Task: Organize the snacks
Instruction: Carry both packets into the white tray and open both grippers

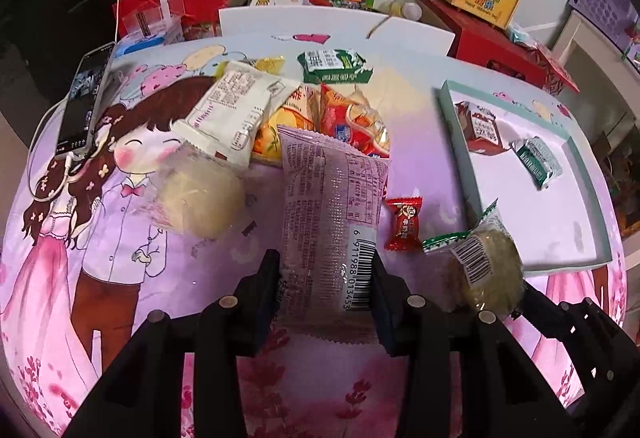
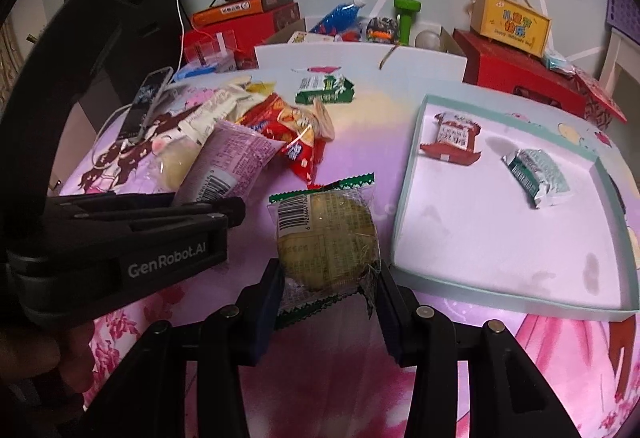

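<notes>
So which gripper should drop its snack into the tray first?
Probably right. The right gripper holds the pastry beside the tray; the left gripper, with the pink packet, sits farther away.

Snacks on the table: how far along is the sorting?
Early on. Two packets, a brown one and a silver-green one, already lie in the pale tray. The left hand-held gripper clamps a pink packet; the right hand-held gripper clamps a round pastry. The pile and a red candy remain.
</notes>
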### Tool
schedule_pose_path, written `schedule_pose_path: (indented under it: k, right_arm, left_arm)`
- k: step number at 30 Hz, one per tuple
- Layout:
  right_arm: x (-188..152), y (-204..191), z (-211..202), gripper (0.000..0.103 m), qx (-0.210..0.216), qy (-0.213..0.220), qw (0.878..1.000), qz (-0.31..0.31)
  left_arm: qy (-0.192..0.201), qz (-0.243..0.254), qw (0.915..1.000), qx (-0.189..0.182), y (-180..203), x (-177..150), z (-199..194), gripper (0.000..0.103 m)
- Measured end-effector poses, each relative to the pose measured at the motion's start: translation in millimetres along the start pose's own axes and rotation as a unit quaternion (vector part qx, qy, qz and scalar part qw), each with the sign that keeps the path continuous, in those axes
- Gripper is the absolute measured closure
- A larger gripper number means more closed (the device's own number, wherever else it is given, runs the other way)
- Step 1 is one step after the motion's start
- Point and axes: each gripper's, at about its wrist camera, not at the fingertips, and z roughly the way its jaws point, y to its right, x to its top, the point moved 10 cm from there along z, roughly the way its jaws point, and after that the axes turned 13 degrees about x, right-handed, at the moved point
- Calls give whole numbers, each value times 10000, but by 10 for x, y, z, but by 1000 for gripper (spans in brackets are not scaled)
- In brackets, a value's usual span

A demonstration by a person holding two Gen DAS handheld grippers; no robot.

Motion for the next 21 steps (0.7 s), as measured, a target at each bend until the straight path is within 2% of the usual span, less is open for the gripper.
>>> schedule_pose_path:
  k: [5, 11, 16, 21]
  right_arm:
    - [52, 60, -76, 56, -19, 92, 9999, 95]
    - [142, 217, -165, 56, -154, 178, 9995, 211]
    - [238, 537, -284, 56, -478, 276, 9976, 427]
    - [264, 1040, -420, 56, -899, 318, 9919, 835]
  left_arm:
    - [114, -7, 9999, -19, 25, 49, -59, 60]
    - [61, 84, 9999, -112, 171, 89, -70, 60]
    - [120, 263, 9993, -241, 409, 229, -144, 60]
    - [244, 586, 9970, -437, 795, 412, -253, 60]
